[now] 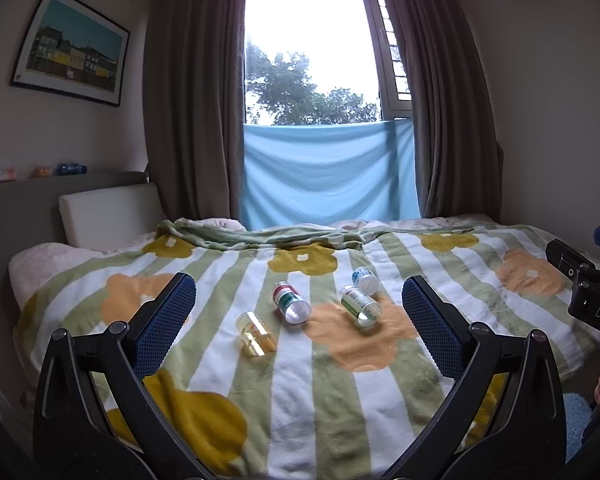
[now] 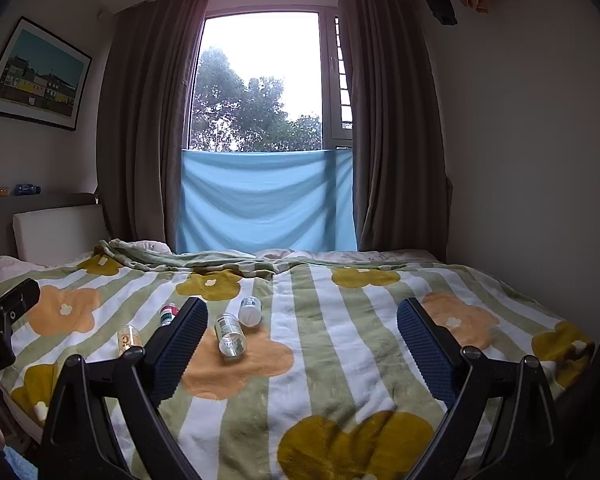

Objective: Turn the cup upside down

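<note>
Several small clear cups lie on their sides on the flowered blanket (image 1: 300,380). A yellow cup (image 1: 256,334) is nearest, a red-and-green labelled cup (image 1: 291,302) is beside it, a green-labelled cup (image 1: 359,306) is to the right, and a blue-and-white cup (image 1: 365,280) is farther back. My left gripper (image 1: 300,300) is open and empty, hovering short of the cups. My right gripper (image 2: 302,320) is open and empty; the green-labelled cup (image 2: 230,335) and blue-and-white cup (image 2: 250,310) sit ahead-left, the yellow cup (image 2: 129,339) and red cup (image 2: 168,313) partly behind its left finger.
The bed fills the view, with a folded green blanket edge (image 1: 260,236) at the back, a white cushion (image 1: 108,216) at the headboard left, and curtains and a window beyond. The right gripper's body (image 1: 588,284) shows at the right edge of the left wrist view.
</note>
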Action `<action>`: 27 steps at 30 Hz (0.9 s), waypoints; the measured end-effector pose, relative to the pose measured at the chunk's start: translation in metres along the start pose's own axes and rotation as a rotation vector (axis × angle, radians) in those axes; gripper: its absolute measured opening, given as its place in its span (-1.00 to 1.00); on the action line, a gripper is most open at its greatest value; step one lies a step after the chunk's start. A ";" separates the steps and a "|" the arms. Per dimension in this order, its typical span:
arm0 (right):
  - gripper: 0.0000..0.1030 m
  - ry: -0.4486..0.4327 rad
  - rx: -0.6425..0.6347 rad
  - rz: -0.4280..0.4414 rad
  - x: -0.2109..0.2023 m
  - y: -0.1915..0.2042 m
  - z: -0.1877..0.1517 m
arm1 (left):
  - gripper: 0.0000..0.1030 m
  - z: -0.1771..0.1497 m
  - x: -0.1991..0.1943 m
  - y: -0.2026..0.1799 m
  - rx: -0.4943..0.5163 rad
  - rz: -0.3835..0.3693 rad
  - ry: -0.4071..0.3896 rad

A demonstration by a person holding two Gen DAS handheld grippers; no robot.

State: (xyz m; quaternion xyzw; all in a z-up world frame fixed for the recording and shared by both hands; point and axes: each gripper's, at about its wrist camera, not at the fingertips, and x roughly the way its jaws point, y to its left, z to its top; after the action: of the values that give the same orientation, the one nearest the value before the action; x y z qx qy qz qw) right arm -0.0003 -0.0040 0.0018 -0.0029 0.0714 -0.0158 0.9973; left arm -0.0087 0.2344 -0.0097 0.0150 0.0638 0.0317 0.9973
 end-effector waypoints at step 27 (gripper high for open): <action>0.84 0.006 -0.006 -0.006 0.004 0.003 -0.006 | 1.00 -0.004 0.007 0.013 -0.043 0.009 0.024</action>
State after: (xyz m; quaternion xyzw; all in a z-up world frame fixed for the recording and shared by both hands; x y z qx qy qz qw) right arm 0.0032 -0.0012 -0.0050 -0.0058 0.0746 -0.0184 0.9970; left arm -0.0034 0.2476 -0.0144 -0.0065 0.0750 0.0378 0.9964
